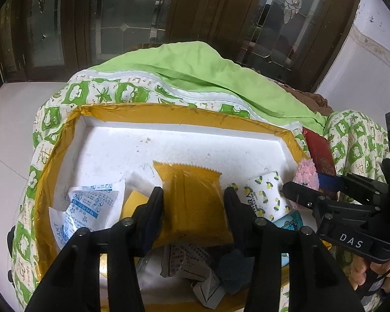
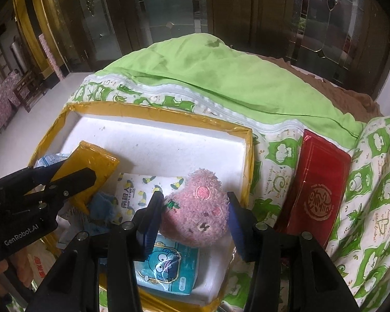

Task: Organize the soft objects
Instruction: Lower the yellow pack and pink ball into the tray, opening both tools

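Note:
My left gripper [image 1: 193, 197] is shut on a yellow packet [image 1: 195, 202] and holds it over the white foam tray [image 1: 169, 143] with the yellow taped rim. The same packet [image 2: 91, 166] and the left gripper [image 2: 72, 179] show in the right wrist view. My right gripper [image 2: 193, 205] is shut on a pink plush toy [image 2: 197, 210] over the tray's right end [image 2: 169, 150]. It also shows in the left wrist view [image 1: 299, 189] with the pink plush [image 1: 305, 174].
In the tray lie a lemon-print tissue pack [image 2: 140, 189], a blue cartoon pack [image 2: 166, 267], a blue sock [image 2: 101, 205], desiccant sachets [image 1: 88, 205] and paper packets [image 1: 184, 260]. A red packet [image 2: 317, 189] lies on the green-patterned quilt [image 2: 221, 85] to the right.

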`<control>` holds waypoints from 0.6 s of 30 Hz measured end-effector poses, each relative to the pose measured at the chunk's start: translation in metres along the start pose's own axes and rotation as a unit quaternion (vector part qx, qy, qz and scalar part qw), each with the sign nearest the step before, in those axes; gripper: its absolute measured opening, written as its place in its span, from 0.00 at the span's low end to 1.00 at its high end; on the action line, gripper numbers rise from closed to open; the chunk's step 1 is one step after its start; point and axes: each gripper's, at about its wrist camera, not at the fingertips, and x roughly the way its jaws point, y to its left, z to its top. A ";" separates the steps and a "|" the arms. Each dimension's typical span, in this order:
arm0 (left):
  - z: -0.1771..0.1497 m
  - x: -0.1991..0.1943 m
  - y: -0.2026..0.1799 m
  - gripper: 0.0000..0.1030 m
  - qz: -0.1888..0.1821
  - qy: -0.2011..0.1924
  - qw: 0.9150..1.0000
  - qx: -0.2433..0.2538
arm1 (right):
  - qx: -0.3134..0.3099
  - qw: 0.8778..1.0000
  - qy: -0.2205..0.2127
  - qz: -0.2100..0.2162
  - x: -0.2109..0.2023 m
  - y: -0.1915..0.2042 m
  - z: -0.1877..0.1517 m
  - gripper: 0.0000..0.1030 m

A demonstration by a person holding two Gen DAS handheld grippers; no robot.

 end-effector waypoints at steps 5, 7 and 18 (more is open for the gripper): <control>0.000 -0.010 0.001 0.61 -0.006 -0.013 1.000 -0.008 | 0.006 1.000 -0.012 0.000 -0.007 -0.002 -0.001 0.52; 0.000 -0.016 0.001 0.66 -0.008 -0.021 1.000 -0.013 | 0.009 1.000 -0.017 0.001 -0.010 -0.003 -0.002 0.53; -0.020 -0.056 -0.001 0.80 -0.020 -0.052 0.998 -0.028 | 0.010 0.999 -0.039 0.003 -0.026 0.000 -0.008 0.64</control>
